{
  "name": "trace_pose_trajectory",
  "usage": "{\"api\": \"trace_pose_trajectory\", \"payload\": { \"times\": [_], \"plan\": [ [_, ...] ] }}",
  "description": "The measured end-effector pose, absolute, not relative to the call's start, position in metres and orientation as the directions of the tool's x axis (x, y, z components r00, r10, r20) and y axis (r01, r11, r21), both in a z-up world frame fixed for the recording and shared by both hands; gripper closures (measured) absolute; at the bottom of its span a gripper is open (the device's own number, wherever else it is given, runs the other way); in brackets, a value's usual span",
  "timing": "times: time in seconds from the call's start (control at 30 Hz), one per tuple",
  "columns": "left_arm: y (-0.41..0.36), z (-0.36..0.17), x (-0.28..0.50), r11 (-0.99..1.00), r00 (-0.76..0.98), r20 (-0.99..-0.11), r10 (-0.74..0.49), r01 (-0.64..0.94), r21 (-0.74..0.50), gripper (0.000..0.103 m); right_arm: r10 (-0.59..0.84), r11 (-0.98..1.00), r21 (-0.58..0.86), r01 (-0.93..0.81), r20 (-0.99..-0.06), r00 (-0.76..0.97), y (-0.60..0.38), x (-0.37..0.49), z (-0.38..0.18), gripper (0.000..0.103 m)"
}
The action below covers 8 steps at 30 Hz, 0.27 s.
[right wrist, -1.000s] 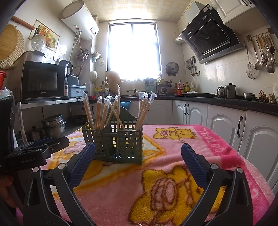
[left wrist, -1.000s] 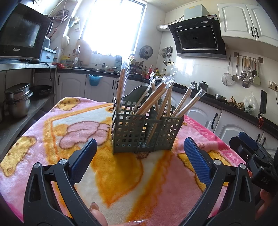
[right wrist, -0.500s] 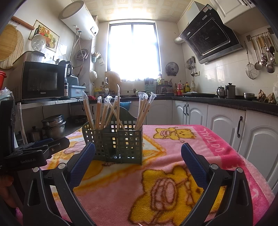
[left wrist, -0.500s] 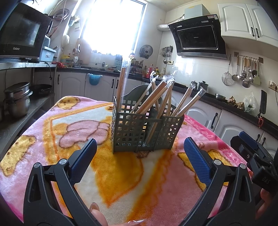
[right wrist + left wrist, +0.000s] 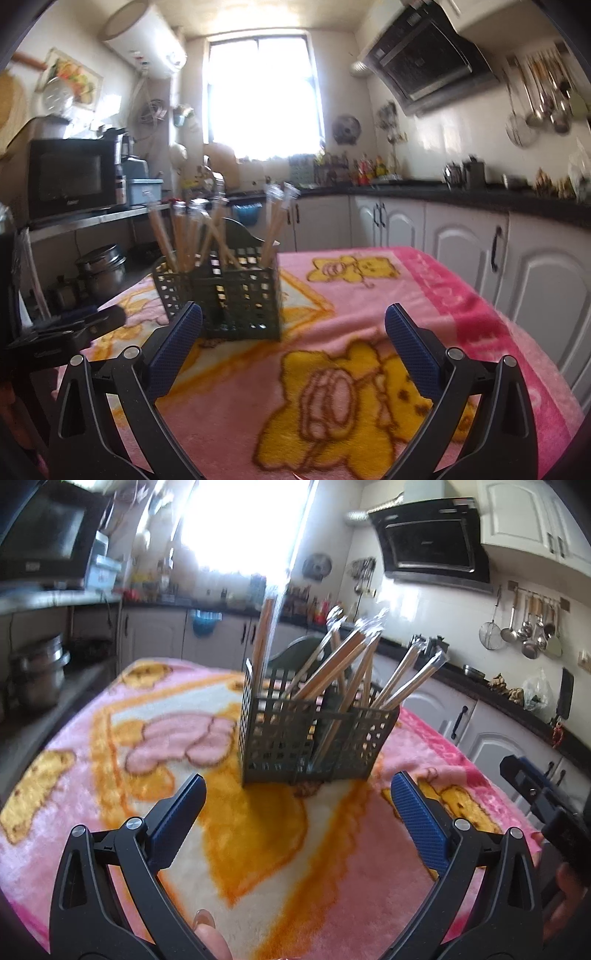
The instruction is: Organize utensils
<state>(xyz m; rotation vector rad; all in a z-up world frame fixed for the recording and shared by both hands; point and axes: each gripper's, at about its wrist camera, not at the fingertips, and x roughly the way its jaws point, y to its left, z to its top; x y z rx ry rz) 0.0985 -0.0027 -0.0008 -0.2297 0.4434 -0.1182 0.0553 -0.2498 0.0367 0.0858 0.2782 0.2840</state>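
A dark green slotted utensil caddy (image 5: pixel 314 738) stands upright on the pink blanket, holding several wrapped chopstick pairs (image 5: pixel 354 653) that lean outward. My left gripper (image 5: pixel 297 808) hovers open just in front of it, nothing between its blue pads. In the right wrist view the same caddy (image 5: pixel 225 295) sits left of centre with the chopsticks (image 5: pixel 192 236) sticking up. The right gripper (image 5: pixel 293 332) is open and empty, its left pad near the caddy's front. Each gripper shows at the edge of the other's view.
The table carries a pink and yellow cartoon blanket (image 5: pixel 369 332). White cabinets (image 5: pixel 461 251) and a dark counter run along the right. A microwave (image 5: pixel 66 177) and steel pots (image 5: pixel 101 269) stand on shelves at the left. A fingertip (image 5: pixel 207 934) shows at the bottom edge.
Both views have shifted and blurred slightly; the right gripper's view now sits higher and tilted, with the caddy lower in frame. Both grippers stay open.
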Motion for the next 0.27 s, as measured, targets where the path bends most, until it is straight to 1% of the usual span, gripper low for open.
{"api": "trace_pose_trajectory", "payload": {
  "times": [0.07, 0.1, 0.13, 0.17, 0.2, 0.27],
  "plan": [
    [0.011, 0.002, 0.109, 0.966, 0.866, -0.475, -0.158, 0.035, -0.258, 0.010, 0.213, 0.976, 0.109, -0.187, -0.334, 0.918, -0.262, 0.071, 0.036, 0.006],
    [0.023, 0.004, 0.118, 0.972, 0.850, -0.513, -0.123, -0.002, -0.236, 0.010, 0.174, 0.984, 0.095, -0.149, -0.385, 0.906, -0.270, 0.083, 0.035, 0.006],
    [0.032, 0.003, 0.125, 0.977, 0.832, -0.547, -0.090, -0.033, -0.211, 0.010, 0.135, 0.991, 0.077, -0.112, -0.457, 0.879, -0.279, 0.100, 0.031, 0.006],
    [0.047, 0.000, 0.141, 0.983, 0.786, -0.618, -0.030, -0.089, -0.161, 0.010, 0.091, 0.996, 0.055, -0.073, -0.509, 0.856, -0.287, 0.113, 0.027, 0.006],
    [0.061, -0.004, 0.155, 0.983, 0.746, -0.666, 0.028, -0.142, -0.117, 0.010, 0.030, 1.000, 0.025, -0.019, -0.572, 0.820, -0.297, 0.130, 0.021, 0.006],
    [0.088, -0.015, 0.181, 0.971, 0.690, -0.708, 0.151, -0.238, -0.026, 0.010, -0.056, 0.998, -0.021, 0.058, -0.683, 0.728, -0.321, 0.168, 0.004, 0.006]
  ]
}}
